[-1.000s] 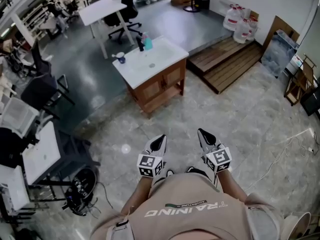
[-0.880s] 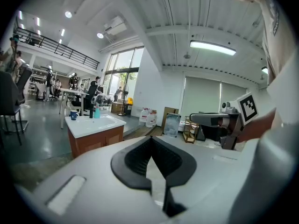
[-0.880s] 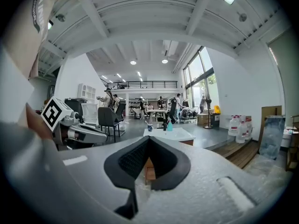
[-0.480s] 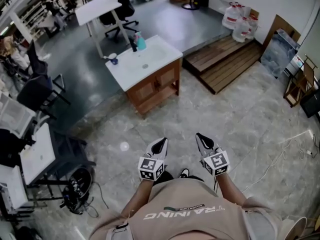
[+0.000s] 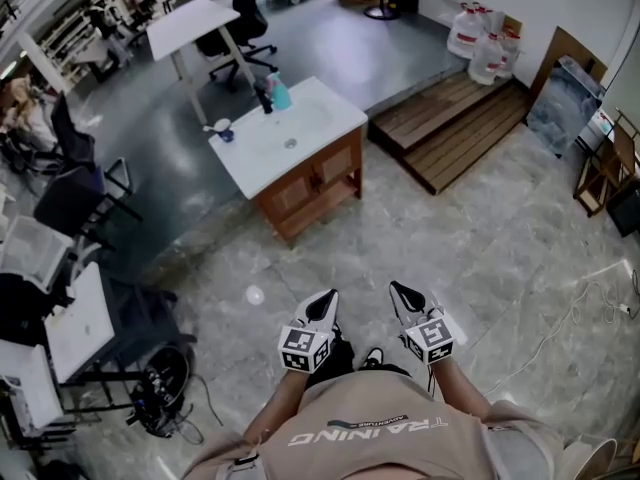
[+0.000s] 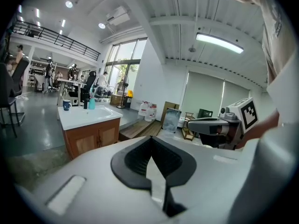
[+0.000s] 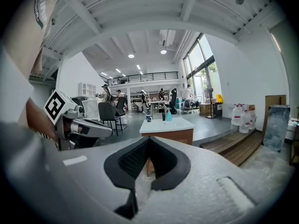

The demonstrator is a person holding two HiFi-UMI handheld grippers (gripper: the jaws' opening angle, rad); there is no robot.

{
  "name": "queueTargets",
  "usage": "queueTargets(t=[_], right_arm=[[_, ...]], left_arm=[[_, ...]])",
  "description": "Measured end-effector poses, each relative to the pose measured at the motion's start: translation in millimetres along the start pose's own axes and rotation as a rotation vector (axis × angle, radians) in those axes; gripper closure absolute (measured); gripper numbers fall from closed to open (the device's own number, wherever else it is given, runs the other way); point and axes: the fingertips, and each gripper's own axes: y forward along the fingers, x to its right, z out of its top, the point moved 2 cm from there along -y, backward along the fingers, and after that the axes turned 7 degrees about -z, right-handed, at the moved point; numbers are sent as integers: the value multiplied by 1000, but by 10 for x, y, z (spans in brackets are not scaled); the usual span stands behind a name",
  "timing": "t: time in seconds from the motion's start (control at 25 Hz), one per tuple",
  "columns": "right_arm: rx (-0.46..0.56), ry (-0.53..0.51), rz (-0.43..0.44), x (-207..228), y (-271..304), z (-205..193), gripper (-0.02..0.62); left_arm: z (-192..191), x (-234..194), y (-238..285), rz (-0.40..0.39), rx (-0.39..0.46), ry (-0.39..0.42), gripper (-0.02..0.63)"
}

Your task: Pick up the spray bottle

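Observation:
The teal spray bottle (image 5: 279,93) stands at the back of a white sink counter (image 5: 318,114) on a wooden cabinet, several steps ahead of me. It looks small in the left gripper view (image 6: 91,103) and in the right gripper view (image 7: 168,116). My left gripper (image 5: 322,304) and right gripper (image 5: 404,295) are held side by side close to my body, both pointing toward the cabinet. Both are shut with nothing between the pads. In each gripper view the other gripper's marker cube shows at the side.
A dark faucet (image 5: 266,96) and a blue mug (image 5: 222,128) share the counter. A wooden platform (image 5: 450,118) with water jugs (image 5: 480,38) lies to the right. A white table (image 5: 190,18), office chairs and a cart (image 5: 70,318) stand on the left. Marble floor lies between me and the cabinet.
Both grippers have sunk lower in the head view and drawn nearer my body, still shut. The cabinet has shifted slightly left in the picture.

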Motion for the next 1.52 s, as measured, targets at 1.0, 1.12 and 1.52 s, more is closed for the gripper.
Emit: queueTargets(t=[1.0,1.12,1.52], right_arm=[[-4,-80,-72,78,1586,728,594],[-17,-78,-58,117,1698,720,594],[-13,-21,25,625,2578,824,594]], left_arm=[[604,-1757,429,-10,67,-51,592],[512,-1852,514,5,48,-91,592],[847,-2395,966,109,16,-100,592]])
